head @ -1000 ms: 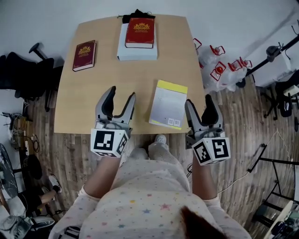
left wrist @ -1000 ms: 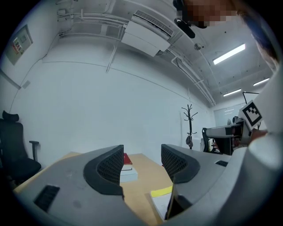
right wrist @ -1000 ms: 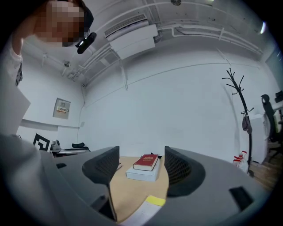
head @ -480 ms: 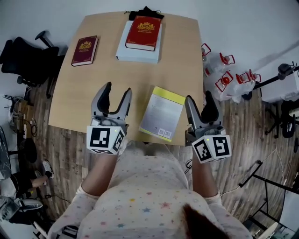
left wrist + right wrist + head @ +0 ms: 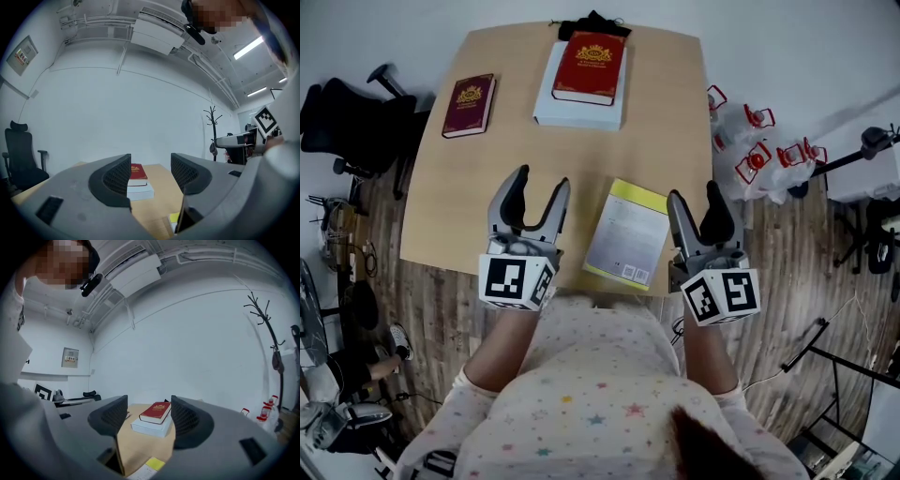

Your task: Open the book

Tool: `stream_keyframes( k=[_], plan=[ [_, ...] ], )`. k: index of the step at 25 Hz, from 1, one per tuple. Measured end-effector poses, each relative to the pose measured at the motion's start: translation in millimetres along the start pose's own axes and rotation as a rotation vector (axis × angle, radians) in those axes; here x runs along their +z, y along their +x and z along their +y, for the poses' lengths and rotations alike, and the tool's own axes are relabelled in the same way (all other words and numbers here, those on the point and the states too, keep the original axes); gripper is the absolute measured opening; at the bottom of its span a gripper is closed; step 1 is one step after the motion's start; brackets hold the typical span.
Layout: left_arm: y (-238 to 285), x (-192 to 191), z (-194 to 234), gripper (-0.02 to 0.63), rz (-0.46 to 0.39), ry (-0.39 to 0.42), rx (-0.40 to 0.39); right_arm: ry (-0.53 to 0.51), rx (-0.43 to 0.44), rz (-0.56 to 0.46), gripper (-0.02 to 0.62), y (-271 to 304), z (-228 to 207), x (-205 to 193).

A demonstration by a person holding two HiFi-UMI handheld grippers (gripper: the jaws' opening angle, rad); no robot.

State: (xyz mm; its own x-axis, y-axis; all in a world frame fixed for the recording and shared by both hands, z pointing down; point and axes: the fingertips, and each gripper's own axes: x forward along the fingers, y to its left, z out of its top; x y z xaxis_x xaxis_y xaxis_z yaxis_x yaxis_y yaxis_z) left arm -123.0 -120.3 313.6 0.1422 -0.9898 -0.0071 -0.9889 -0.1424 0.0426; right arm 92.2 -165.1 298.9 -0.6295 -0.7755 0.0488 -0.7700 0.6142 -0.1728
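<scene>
1. Right tongs [image 5: 695, 193] have edged in toward the book [image 5: 628, 232] since a sec ago. Left tongs [image 5: 541, 180] barely shifted, and the book hasn't been touched.
2. Both tongs are spread wide w/ nothing between them. The gripper views look straight through the gaps, left [image 5: 151, 176] and right [image 5: 149, 420], to the far end of the counter [image 5: 450, 216].
3. Both are held level, just above the near edge and pointing away from the person. Looks like a ready stance, one tong each side of the book, prob. so one can pin it while the other lifts the cover.
4. Book lies flat & closed at the near edge, slightly askew, yellow strip at its far end. It sits between the two tongs, just beside the right and a bit further from the left. Neither touches it.
5. In both gripper views only the yellow corner shows, low down, so the book is below & ahead of the jaws, not inside them.
6. Other stuff is well apart: red book [image 5: 591, 66] stacked on a white book [image 5: 578, 111] at the far end, maroon book [image 5: 469, 103] far left.
</scene>
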Motion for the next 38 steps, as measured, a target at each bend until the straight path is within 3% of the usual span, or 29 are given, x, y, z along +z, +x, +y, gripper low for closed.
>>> stream_keyframes(
  k=[15, 26, 38],
  plan=[
    [9.9, -41.5, 28.0, 0.244, 0.045, -0.031, -0.027, 0.07, -0.036, 0.142, 0.213, 39.4, 23.8, -69.7],
    [11.4, -75.7, 43.1, 0.244, 0.092, -0.058, -0.031, 0.126, -0.08, 0.318, 0.146, 72.8, 24.4, -162.7],
    [6.5, -108.5, 57.3, 0.242, 0.153, -0.077, -0.011, 0.071, -0.123, 0.523, 0.126, 95.3, 15.6, -255.9]
  ],
)
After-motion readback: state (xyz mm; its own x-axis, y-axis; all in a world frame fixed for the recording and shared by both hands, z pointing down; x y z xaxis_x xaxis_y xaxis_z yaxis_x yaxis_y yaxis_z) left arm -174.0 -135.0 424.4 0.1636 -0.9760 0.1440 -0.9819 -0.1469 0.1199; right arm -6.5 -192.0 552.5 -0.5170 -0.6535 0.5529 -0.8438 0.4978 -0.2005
